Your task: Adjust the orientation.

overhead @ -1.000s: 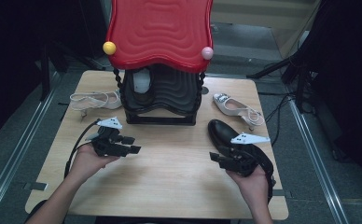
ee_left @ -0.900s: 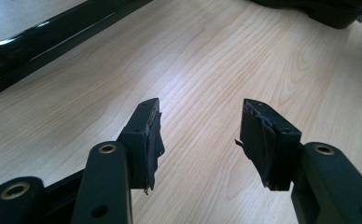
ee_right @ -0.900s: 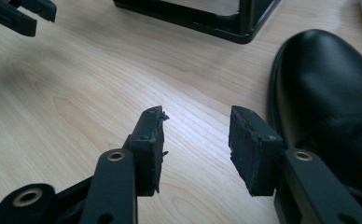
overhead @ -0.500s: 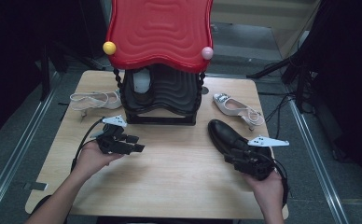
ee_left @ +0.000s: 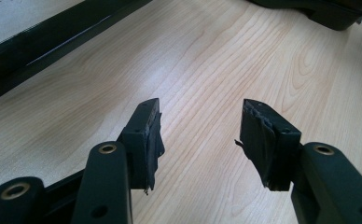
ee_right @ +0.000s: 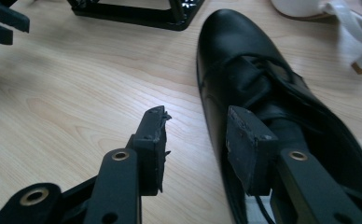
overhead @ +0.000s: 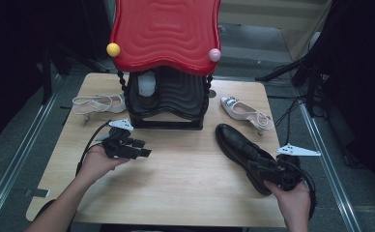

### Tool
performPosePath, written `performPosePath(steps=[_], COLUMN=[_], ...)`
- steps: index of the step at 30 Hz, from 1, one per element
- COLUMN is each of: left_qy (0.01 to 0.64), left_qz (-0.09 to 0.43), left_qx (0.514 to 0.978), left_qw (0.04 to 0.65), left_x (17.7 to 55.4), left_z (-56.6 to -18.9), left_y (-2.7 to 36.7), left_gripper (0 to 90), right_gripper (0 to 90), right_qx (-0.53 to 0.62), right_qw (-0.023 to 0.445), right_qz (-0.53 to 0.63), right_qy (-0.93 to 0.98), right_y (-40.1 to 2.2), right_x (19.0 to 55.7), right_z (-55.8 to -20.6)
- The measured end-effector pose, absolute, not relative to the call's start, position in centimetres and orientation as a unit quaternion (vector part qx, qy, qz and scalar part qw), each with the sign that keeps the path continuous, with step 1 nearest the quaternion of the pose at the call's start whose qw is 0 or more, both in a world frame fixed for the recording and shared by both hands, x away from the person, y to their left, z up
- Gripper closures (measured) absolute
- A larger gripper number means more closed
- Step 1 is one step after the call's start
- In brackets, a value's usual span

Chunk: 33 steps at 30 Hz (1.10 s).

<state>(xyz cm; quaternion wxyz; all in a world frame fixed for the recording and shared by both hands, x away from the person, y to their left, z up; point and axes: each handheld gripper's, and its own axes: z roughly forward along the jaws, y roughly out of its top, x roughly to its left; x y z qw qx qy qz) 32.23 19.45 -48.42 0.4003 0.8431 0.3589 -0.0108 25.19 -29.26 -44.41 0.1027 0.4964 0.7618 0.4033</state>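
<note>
Black shoe is seen flat on the tabletop, R side, toe toward the rack. R tool is held at the shoe's heel end w/ jaws spread; they have just been closing a little. One jaw is over the shoe's opening, the other over bare wood; no pinch is seen. L tool is held spread over bare tabletop, nothing between. A pale heel is noted just behind the shoe, another L of rack.
</note>
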Motion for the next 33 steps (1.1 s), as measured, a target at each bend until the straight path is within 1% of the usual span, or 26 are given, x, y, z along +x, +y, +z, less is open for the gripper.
performPosePath(steps=[7, 23, 26, 28, 31, 32, 33], left_qy=[0.359, 0.364, 0.368, 0.370, 0.374, 0.375, 0.377], left_qz=[-0.010, 0.002, 0.003, 0.004, 0.005, 0.005, 0.006], left_qx=[0.844, 0.843, 0.842, 0.840, 0.839, 0.839, 0.839], left_qw=[0.399, 0.396, 0.395, 0.396, 0.395, 0.394, 0.393], left_x=[32.2, 31.0, 30.8, 30.6, 30.4, 30.4, 30.4], left_z=[-48.4, -48.2, -48.3, -48.3, -48.4, -48.4, -48.4], left_y=[19.4, 20.0, 20.2, 20.4, 20.6, 20.7, 20.8], left_gripper=[48.6, 48.6, 48.6, 48.5, 48.6, 48.6, 48.6], right_gripper=[58.9, 58.2, 61.0, 62.4, 69.8, 73.9, 75.8], right_qx=[0.511, 0.520, 0.527, 0.539, 0.546, 0.547, 0.547], right_qw=[0.102, 0.083, 0.085, 0.073, 0.081, 0.074, 0.067], right_qz=[0.386, 0.351, 0.340, 0.341, 0.334, 0.339, 0.344], right_qy=[0.761, 0.774, 0.774, 0.767, 0.764, 0.762, 0.760], right_y=[-29.9, -27.6, -27.3, -27.2, -26.9, -27.1, -27.2], right_x=[25.7, 28.6, 29.1, 29.5, 29.7, 29.7, 29.8], right_z=[-45.5, -47.4, -47.6, -47.6, -47.7, -47.7, -47.7])
